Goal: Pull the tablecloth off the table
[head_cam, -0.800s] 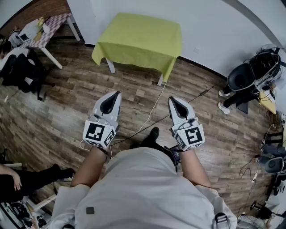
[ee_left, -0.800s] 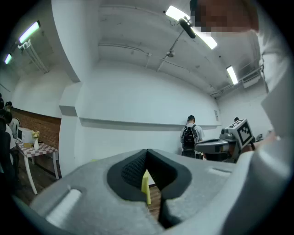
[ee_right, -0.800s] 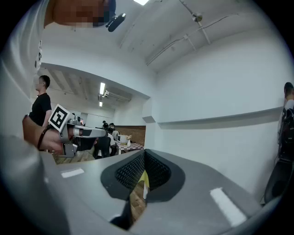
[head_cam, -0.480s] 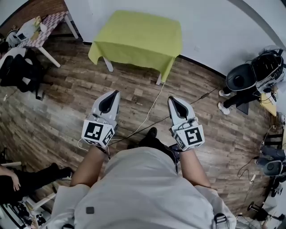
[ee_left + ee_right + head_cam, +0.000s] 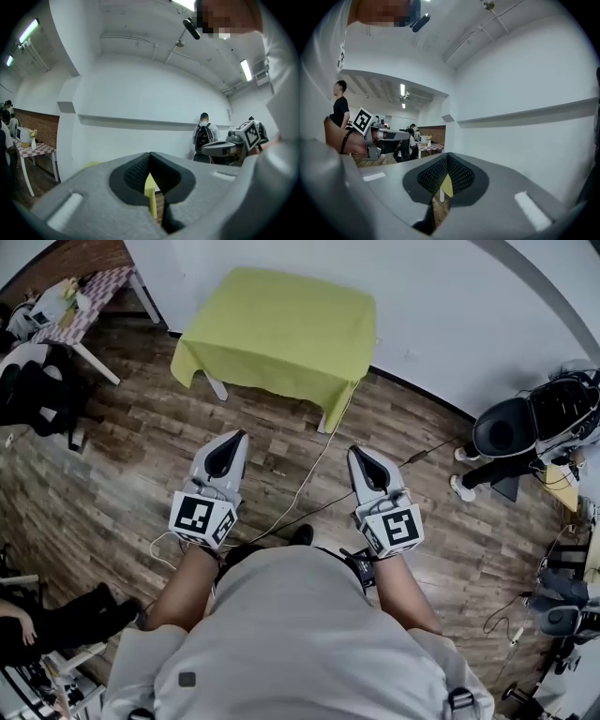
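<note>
Green cloth point(image 5: 281, 334) shows whole in head view; your left gripper point(image 5: 242, 437) and right gripper point(image 5: 354, 452), both pinched shut and empty, glimpse only slivers.

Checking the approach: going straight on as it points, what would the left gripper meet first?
The left gripper has a free line up to the lime-green tablecloth, likely meeting its hanging near edge first; depth is unclear.

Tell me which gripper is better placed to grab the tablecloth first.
Right, narrowly. The right gripper points at the drooping near corner of the yellow-green tablecloth, an easy pinch point; the left gripper faces the near edge. Both are shut, touching nothing.
</note>
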Motion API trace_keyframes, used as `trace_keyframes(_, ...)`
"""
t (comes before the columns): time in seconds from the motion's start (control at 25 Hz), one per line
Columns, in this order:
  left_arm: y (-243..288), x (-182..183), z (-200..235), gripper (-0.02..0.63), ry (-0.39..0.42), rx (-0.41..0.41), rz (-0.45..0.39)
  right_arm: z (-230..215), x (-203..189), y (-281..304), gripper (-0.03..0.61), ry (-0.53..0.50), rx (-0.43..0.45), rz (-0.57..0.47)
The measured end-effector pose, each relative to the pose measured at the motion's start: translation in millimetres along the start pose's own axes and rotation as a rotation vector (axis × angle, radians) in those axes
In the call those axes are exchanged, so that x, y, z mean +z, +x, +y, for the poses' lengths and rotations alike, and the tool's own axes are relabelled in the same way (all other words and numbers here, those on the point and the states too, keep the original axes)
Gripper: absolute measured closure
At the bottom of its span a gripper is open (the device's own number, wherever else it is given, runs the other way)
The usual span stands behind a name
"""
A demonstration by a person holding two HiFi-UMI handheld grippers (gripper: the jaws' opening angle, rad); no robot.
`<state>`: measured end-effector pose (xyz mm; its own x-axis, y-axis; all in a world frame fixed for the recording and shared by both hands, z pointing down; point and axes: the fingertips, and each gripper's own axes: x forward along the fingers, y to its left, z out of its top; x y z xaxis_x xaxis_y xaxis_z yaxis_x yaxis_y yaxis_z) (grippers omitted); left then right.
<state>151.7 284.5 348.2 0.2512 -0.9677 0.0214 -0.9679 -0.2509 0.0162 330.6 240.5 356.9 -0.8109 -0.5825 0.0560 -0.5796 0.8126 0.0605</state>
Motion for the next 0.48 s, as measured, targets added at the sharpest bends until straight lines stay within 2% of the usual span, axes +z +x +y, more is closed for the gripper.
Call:
trace_keyframes(0.28, 39, 0, 6, 0.611, 0.015, 0.039, 0.019, -42, -9, 24, 0.568, 0.034, 0.042, 0.019)
trace_keyframes(0.48, 58, -7, 30, 0.611, 0.021, 0.046, 0.032, -52, -15, 52, 0.568, 0.045, 0.05, 0.033)
